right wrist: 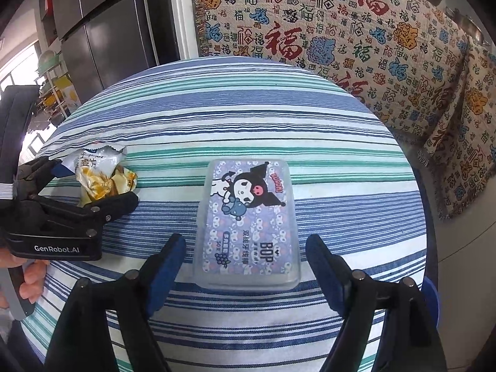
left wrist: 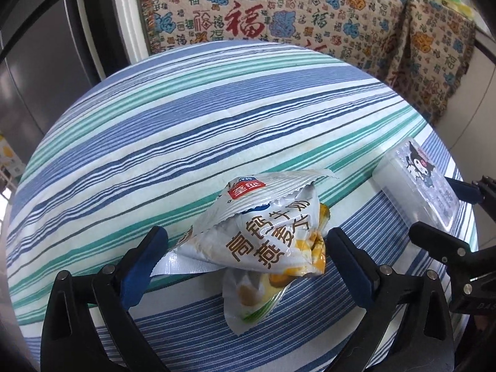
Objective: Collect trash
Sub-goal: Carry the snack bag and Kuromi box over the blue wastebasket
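A crumpled, torn-open silver and yellow snack wrapper (left wrist: pixel 266 232) lies on the striped tablecloth (left wrist: pixel 186 124). My left gripper (left wrist: pixel 246 234) stands open astride it, a blue pad close on each side, neither visibly pressing. To the right lies a flat clear plastic box with a cartoon label (right wrist: pixel 248 217). My right gripper (right wrist: pixel 245 240) is open around its near end, with a gap on both sides. In the right wrist view the left gripper (right wrist: pixel 93 183) shows at the left edge with the wrapper (right wrist: pixel 99 176) between its fingers. The box (left wrist: pixel 415 179) and right gripper (left wrist: pixel 440 209) appear at the left view's right edge.
The round table (right wrist: pixel 217 108) has a patterned blanket over a sofa (right wrist: pixel 341 31) right behind it. A dark fridge (right wrist: pixel 108 31) stands at the far left. A person's hand (right wrist: pixel 28 276) holds the left gripper's handle.
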Demonstrator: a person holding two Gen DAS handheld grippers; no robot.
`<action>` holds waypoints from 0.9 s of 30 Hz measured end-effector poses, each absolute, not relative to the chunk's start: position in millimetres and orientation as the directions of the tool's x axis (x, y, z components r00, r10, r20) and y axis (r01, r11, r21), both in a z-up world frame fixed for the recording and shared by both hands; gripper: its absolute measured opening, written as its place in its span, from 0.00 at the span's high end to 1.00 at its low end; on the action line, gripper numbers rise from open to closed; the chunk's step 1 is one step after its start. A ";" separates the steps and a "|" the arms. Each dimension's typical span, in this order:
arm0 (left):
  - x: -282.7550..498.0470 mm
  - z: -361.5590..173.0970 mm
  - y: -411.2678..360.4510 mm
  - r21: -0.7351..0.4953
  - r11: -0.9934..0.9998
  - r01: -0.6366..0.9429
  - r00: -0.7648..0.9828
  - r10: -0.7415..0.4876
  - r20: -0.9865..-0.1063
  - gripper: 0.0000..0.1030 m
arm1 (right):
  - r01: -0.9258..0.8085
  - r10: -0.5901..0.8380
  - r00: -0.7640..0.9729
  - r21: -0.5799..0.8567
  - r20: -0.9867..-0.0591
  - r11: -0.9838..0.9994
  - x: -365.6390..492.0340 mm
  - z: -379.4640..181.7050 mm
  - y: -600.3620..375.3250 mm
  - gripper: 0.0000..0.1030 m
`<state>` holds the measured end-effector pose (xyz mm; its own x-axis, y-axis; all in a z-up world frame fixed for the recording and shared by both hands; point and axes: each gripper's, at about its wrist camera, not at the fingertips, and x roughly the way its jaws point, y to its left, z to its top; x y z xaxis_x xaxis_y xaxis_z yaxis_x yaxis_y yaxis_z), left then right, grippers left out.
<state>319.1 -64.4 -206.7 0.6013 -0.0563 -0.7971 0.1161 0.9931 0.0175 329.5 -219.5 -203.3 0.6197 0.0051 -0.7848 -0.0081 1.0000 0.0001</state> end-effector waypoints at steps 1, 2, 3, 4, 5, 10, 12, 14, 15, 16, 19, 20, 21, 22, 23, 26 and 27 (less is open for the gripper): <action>317.8 -205.2 -62.8 0.003 0.993 0.119 0.604 -0.070 -0.794 0.02 | -0.010 0.003 0.618 -0.003 -0.786 1.000 329.9 -203.3 -219.2 0.21; 316.3 -203.3 -62.3 -0.006 0.992 0.124 0.609 -0.081 -0.789 0.02 | -0.012 0.006 0.616 -0.002 -0.788 1.000 330.6 -203.2 -219.2 0.21; 314.0 -200.6 -62.4 -0.008 0.992 0.129 0.618 -0.087 -0.782 0.02 | -0.013 0.010 0.616 0.003 -0.788 1.000 330.8 -203.1 -219.2 0.21; 312.5 -197.8 -62.9 -0.003 0.991 0.136 0.628 -0.089 -0.773 0.05 | -0.016 0.017 0.615 0.009 -0.788 1.000 331.2 -202.7 -219.4 0.22; 311.3 -194.9 -63.6 0.006 0.990 0.143 0.638 -0.088 -0.765 0.14 | -0.019 0.024 0.614 0.015 -0.789 1.000 331.8 -202.1 -220.0 0.23; 310.2 -188.3 -64.5 0.001 0.984 0.177 0.651 -0.116 -0.751 0.36 | -0.018 0.029 0.606 0.022 -0.795 1.000 330.4 -199.4 -220.1 0.40; 310.2 -187.4 -65.5 -0.016 0.982 0.189 0.647 -0.137 -0.750 0.46 | -0.016 0.029 0.612 0.025 -0.790 1.000 329.5 -198.0 -220.1 0.40; 309.0 -185.5 -67.0 -0.023 0.979 0.200 0.647 -0.150 -0.748 0.54 | -0.013 0.032 0.620 0.031 -0.784 0.999 326.8 -194.6 -221.6 0.40; 309.1 -184.0 -67.3 -0.029 0.978 0.206 0.647 -0.158 -0.745 0.54 | -0.008 0.031 0.627 0.034 -0.778 0.999 324.8 -192.0 -222.6 0.40; 308.3 -182.1 -68.3 -0.033 0.977 0.211 0.649 -0.165 -0.742 0.55 | -0.005 0.031 0.632 0.036 -0.775 0.999 323.1 -189.8 -223.8 0.40; 305.7 -175.4 -73.3 -0.046 0.972 0.232 0.654 -0.191 -0.732 0.57 | 0.009 0.030 0.644 0.047 -0.764 0.999 315.6 -183.0 -231.1 0.40; 303.9 -172.7 -75.6 -0.050 0.969 0.242 0.655 -0.201 -0.728 0.57 | 0.017 0.026 0.649 0.050 -0.760 0.999 312.6 -180.5 -234.3 0.40; 302.3 -169.8 -79.4 -0.050 0.966 0.252 0.656 -0.209 -0.726 0.57 | 0.026 0.023 0.654 0.053 -0.756 0.998 308.6 -177.6 -238.4 0.40; 300.5 -167.1 -83.8 -0.050 0.964 0.262 0.656 -0.216 -0.723 0.57 | 0.036 0.020 0.658 0.058 -0.752 0.998 305.7 -174.7 -243.0 0.40; 298.4 -163.9 -88.9 -0.054 0.960 0.276 0.655 -0.229 -0.721 0.57 | 0.047 0.016 0.663 0.063 -0.748 0.997 301.2 -171.4 -247.8 0.40; 291.5 -154.8 -108.3 -0.058 0.945 0.323 0.647 -0.265 -0.715 0.57 | 0.089 0.000 0.675 0.082 -0.737 0.993 284.1 -160.0 -267.5 0.40; 288.5 -151.1 -116.9 -0.058 0.939 0.339 0.645 -0.277 -0.712 0.57 | 0.108 -0.010 0.680 0.086 -0.733 0.990 277.6 -155.9 -275.0 0.40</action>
